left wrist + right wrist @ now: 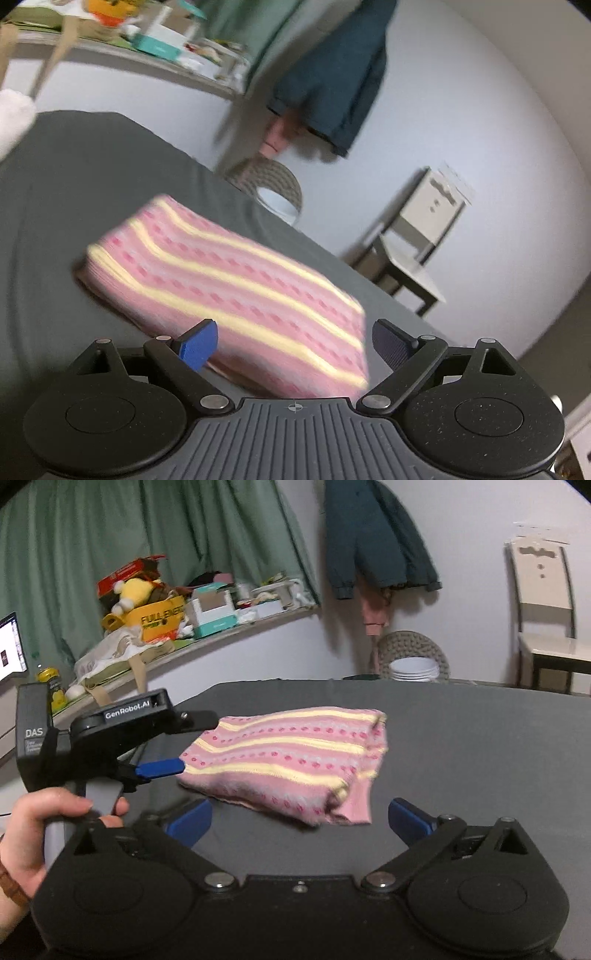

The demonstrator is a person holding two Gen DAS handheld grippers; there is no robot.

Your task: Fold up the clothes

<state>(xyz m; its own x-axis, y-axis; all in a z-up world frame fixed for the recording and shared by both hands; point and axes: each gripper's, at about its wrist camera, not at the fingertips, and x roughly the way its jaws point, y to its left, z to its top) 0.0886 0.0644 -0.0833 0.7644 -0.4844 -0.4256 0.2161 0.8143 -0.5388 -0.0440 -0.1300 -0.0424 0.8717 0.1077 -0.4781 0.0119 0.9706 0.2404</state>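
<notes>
A folded pink garment with yellow stripes and pink dots (288,760) lies on the dark grey table (480,757). In the left wrist view it (236,288) fills the middle, blurred. My left gripper (295,343) is open, its blue fingers apart just above the garment's near edge. It also shows in the right wrist view (177,746), held at the garment's left end by a hand (44,830). My right gripper (299,818) is open and empty, just in front of the garment.
A cluttered shelf (184,627) with boxes and a plush toy runs along the back left below a green curtain. A dark jacket (373,535) hangs on the wall. A woven basket (417,661) and a chair (543,627) stand beyond the table's far edge.
</notes>
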